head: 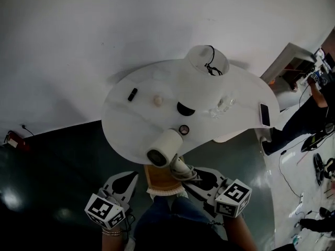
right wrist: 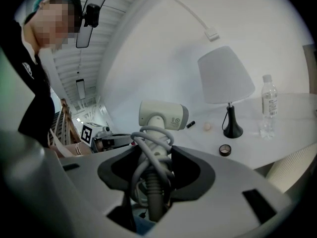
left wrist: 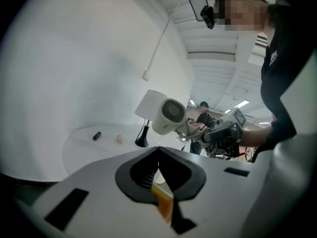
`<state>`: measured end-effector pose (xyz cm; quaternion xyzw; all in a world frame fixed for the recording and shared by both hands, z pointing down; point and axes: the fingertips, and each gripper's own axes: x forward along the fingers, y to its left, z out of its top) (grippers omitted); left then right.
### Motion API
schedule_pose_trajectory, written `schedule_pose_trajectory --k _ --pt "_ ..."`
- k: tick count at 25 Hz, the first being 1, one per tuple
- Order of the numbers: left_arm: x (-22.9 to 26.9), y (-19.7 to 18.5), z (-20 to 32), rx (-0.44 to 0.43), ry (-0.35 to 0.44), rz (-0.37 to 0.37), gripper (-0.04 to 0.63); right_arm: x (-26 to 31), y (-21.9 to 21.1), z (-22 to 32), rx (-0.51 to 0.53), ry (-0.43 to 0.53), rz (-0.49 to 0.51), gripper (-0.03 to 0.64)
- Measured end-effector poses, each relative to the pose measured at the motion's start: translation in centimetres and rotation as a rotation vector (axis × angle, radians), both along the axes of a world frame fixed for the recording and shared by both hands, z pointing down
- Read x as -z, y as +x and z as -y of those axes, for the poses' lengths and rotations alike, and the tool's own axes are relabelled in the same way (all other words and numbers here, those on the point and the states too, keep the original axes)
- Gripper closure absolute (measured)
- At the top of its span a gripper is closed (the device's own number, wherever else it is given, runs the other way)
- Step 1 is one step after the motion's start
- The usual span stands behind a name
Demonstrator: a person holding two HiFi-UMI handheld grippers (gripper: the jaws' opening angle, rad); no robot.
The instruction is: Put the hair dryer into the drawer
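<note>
A white hair dryer (head: 165,149) (left wrist: 171,115) (right wrist: 162,115) hangs over the near edge of the round white table (head: 125,124). Its grey cord is wound round the handle. My right gripper (head: 183,172) (right wrist: 153,157) is shut on that handle and cord, with the barrel pointing up and away. Just under the table's edge an open drawer (head: 157,178) (left wrist: 163,202) shows its wood-coloured inside, directly below the dryer. My left gripper (head: 135,175) (left wrist: 158,148) sits at the drawer's left side, fingertips together with nothing seen between them.
On the table stand a lamp (head: 207,69) (right wrist: 225,81) with a white shade, a clear water bottle (head: 222,106) (right wrist: 267,105), a small round tin (head: 183,129), a pale ball (head: 157,100), a small black stick (head: 132,94) and a phone (head: 265,114). A person (head: 298,119) sits at the right.
</note>
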<state>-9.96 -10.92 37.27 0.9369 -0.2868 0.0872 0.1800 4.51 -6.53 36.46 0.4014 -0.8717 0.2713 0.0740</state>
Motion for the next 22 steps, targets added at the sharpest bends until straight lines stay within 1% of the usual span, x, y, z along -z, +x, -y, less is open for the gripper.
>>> schedule_pose_trajectory --k 3,6,14,22 --pt "-0.3 -0.7 0.4 -0.002 -0.015 -0.026 0.580 -0.4 -0.4 -0.3 -0.020 -0.017 -0.015 0.414" --pt "-0.9 -1.4 0.4 0.003 -0.025 -0.024 0.580 -0.8 -1.0 -0.7 -0.007 -0.026 -0.028 0.414" --pt "-2.1 -1.9 -0.3 0.023 -0.034 0.013 0.580 -2.4 -1.8 -1.4 0.103 -0.045 -0.066 0.414" --pt "-2.1 -2.9 -0.6 0.108 -0.037 0.029 0.580 -4.3 -1.1 -3.1 0.215 -0.124 -0.068 0.414"
